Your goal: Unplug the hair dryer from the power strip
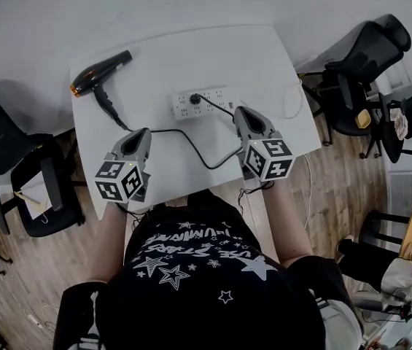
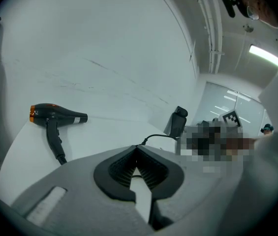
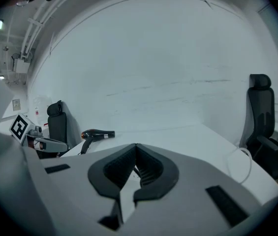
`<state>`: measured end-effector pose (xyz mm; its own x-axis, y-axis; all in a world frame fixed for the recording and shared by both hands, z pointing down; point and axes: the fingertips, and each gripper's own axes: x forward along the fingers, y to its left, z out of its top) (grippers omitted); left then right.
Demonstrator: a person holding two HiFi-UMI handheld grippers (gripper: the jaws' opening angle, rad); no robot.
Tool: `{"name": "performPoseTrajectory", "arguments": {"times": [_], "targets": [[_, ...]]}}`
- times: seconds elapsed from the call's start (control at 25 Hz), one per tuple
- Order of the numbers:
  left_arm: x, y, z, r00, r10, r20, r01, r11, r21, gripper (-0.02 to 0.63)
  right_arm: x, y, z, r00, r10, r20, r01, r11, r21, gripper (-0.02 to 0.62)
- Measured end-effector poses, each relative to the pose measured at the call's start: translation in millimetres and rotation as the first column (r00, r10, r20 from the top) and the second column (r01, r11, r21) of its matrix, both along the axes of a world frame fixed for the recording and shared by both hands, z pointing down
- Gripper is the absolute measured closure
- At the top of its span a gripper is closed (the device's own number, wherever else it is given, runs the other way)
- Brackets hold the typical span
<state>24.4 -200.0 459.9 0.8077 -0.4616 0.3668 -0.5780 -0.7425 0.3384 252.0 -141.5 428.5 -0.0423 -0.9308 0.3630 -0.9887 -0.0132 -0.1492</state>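
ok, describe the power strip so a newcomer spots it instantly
On the white table, look right of the black hair dryer. The power strip is the flat white bar there, lying crosswise, with a black plug in its left end.

The left gripper point(image 2: 138, 147) fills the bottom of its view, its grey body wide and its two dark jaws meeting at the tips with nothing gripped between them. Beyond it lies a white table point(image 2: 109, 129). A black hair dryer point(image 2: 55, 116) with an orange rear end rests on its side at the left, handle pointing toward the camera. A black cord point(image 2: 156, 136) arcs just above the jaw tips. A black chair point(image 2: 177, 122) stands past the table's far edge, before a pale wall point(image 2: 104, 58). A black-and-white marker point(image 2: 231, 118) shows at the right, and a ceiling light point(image 2: 266, 56) glows above it.
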Motion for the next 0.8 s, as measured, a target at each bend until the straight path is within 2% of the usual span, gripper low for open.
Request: {"name": "performPoseTrajectory", "arguments": {"times": [0.4,0.6,0.8], "targets": [[45.1,-21.6,4.0,0.999,-0.051,0.017,0.051,0.999,-0.002,0.598,67.8,-37.7,7.6,0.999,-0.050,0.003,0.050,0.998,-0.028,0.586],[59.5,-32.0,13.4,0.996,-0.080,0.030,0.080,0.997,-0.020,0.598,73.4,-63.0,24.7,0.985,-0.174,-0.001,0.173,0.980,-0.097,0.586],[71.0,-36.8,29.7,0.993,-0.103,0.057,0.105,0.993,-0.048,0.598,58.7,-87.5,48.0,0.938,-0.346,0.009,0.343,0.926,-0.155,0.586]]}}
